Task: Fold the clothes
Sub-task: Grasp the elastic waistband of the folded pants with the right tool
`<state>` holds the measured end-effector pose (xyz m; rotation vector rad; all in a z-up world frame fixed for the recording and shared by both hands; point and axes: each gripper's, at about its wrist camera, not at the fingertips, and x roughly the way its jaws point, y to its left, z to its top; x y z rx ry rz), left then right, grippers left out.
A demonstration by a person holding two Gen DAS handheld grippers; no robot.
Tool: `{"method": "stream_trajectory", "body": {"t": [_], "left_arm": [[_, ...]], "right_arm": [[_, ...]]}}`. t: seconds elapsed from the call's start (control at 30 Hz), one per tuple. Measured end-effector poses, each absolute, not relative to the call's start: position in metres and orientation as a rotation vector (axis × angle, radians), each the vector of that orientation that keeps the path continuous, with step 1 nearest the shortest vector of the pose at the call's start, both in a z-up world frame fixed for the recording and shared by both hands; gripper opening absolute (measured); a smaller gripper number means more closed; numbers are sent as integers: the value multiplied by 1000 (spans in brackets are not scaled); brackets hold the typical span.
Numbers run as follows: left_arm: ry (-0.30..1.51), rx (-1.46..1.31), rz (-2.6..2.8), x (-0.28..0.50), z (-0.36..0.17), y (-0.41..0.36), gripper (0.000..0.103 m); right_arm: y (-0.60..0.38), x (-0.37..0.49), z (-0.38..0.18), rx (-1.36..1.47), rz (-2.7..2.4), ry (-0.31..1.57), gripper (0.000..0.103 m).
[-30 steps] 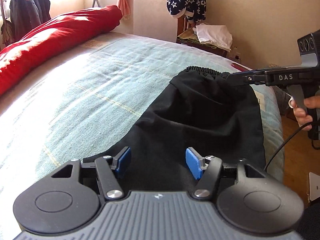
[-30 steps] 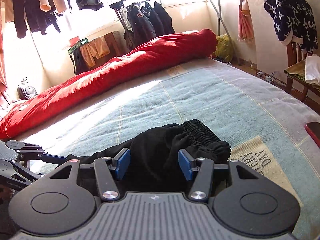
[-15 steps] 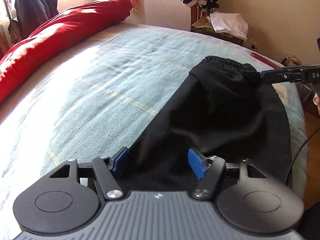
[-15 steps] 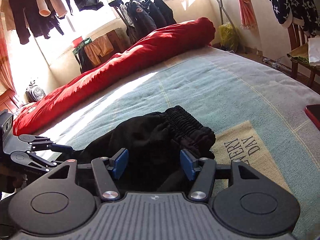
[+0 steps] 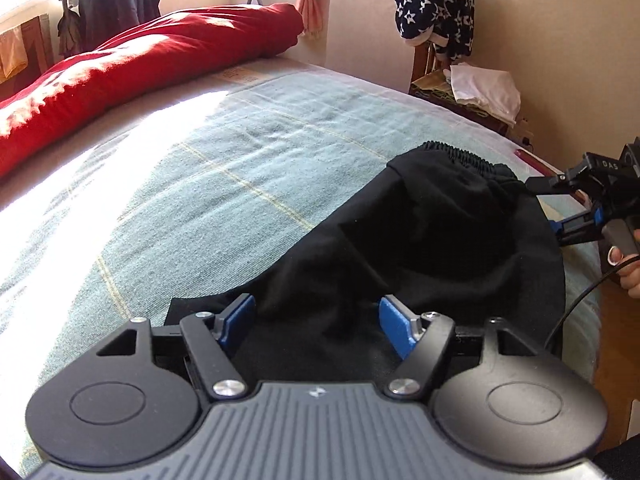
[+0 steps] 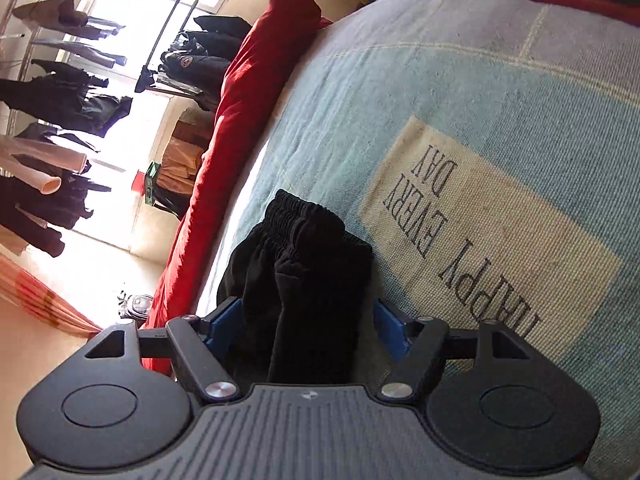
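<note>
While the left gripper [image 5: 316,322] stands wide, jaws having just opened, black pants [image 5: 420,248] lie between the blue pads unpinched, spread on the bed [image 5: 208,168] toward 1 o'clock. Right gripper [image 5: 560,204] sits at 3 o'clock by the waistband.

Right wrist view, rolled: right gripper [image 6: 306,328] wide, jaws just opened, bunched pants [image 6: 304,272] loose between pads; red duvet [image 6: 240,120] at 11 o'clock.

Left gripper [image 5: 316,326]: grey ribbed housing, two round black discs, black linkage arms with silver screws, blue pads [image 5: 394,330]. Right gripper [image 6: 306,328]: same build, seen from its own camera. In the left view its black body bears "DAS" in white; black cable trails below. Person's hand [image 5: 628,264] on its handle.
</note>
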<state>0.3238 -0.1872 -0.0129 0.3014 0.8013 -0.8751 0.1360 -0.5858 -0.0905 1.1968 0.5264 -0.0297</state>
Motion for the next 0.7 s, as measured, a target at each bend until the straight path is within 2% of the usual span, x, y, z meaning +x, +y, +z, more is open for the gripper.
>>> {"method": "stream_trajectory", "body": {"t": [0.33,0.37,0.43,0.47,0.6,0.7], "left_arm": [[799,265,-869,318,-9,-183,70],[798,258,-869,317,-8,-182,71],[801,251,-864,316,-9,-180,72],[804,248,-861,316,-9,-179,72],[808,247,-857,315,-9,-179,72],[795,248,-892,312,-6,-181,72]], "right_arm": [[-598,179,-96,1238,16,538,76],[-595,177,-94,1221,5,533,74],[-590,173,-93,1175,-30,535,59],[-587,172,-92,1144,-44,533,45],[-579,165,-81,1025,-73,496,35],[-575,148,-55,942,-96,443,32]]}}
